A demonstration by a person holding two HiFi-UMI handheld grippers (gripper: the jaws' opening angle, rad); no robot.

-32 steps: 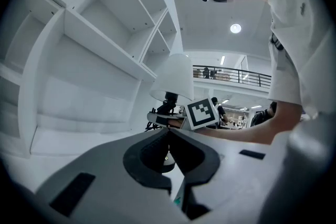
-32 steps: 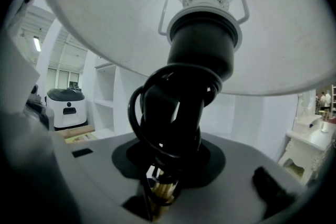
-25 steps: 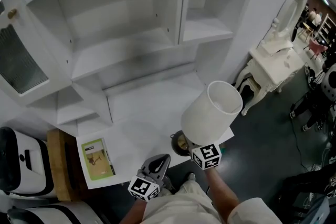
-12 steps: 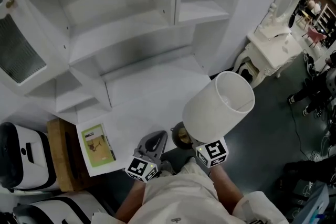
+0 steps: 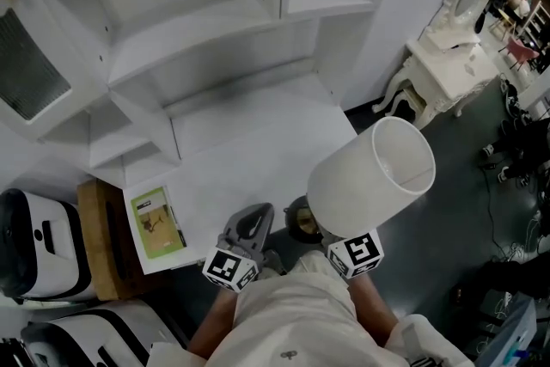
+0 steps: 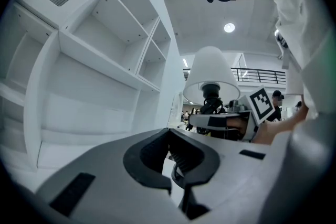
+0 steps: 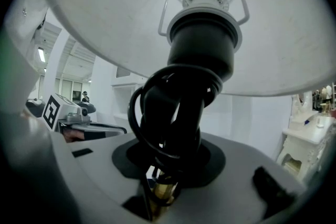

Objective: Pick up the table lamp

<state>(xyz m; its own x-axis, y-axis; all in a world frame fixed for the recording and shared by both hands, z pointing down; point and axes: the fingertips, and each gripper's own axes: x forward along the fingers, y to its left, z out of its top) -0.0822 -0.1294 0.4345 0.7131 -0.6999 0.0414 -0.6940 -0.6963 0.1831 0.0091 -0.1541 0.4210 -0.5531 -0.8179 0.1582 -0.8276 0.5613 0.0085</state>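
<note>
The table lamp has a white drum shade (image 5: 371,178), a black socket (image 7: 202,42) with a black cord looped round the stem, and a round brass base (image 5: 301,221). It hangs upright in the air past the desk's front right corner. My right gripper (image 7: 167,168) is shut on the lamp's stem below the cord; in the head view only its marker cube (image 5: 357,254) shows under the shade. My left gripper (image 5: 254,217) is shut and empty, just left of the lamp's base. The left gripper view shows the lamp (image 6: 211,75) held by the right gripper (image 6: 218,122).
A white shelf unit (image 5: 198,39) stands over the white desk top (image 5: 249,146). A green leaflet (image 5: 155,222) lies at the desk's front left, beside a wooden stand (image 5: 97,236) and white machines (image 5: 39,241). A white dressing table (image 5: 443,73) stands at the right.
The right gripper has carried the lamp to the right and a little up, away from the desk's edge. The left gripper has stayed about where it was.
</note>
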